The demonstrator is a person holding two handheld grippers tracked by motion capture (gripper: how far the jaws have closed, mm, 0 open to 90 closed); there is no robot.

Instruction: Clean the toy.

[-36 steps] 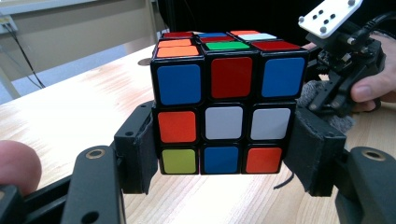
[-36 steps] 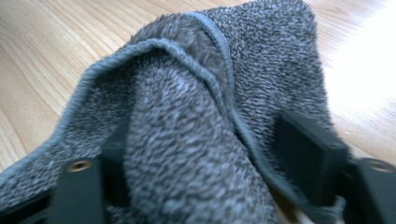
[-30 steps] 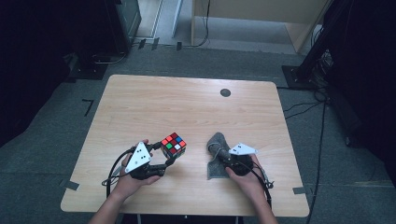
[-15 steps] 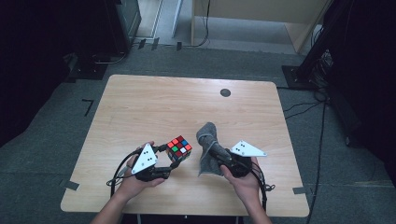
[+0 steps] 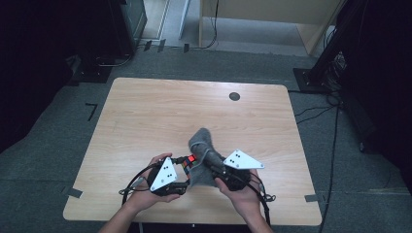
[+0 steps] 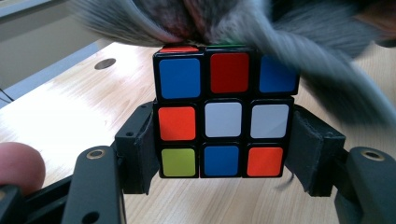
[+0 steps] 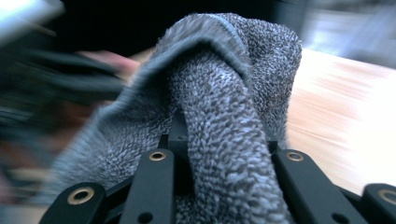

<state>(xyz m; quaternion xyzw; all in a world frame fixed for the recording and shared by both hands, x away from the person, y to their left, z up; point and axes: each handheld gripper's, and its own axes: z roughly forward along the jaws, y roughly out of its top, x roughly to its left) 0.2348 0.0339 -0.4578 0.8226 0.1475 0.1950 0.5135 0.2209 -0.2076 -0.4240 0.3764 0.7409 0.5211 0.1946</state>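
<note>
Grey cloth [image 7: 224, 116] pinched in right gripper [image 7: 219, 158] fingers — left gripper [image 6: 223, 140] fingers clamp unbranded puzzle cube [image 6: 223, 112].

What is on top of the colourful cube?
A fuzzy grey cloth lies over the top of the cube, held by the right gripper. The left gripper clamps the cube's sides. The cloth hides most of the cube's top face.
</note>
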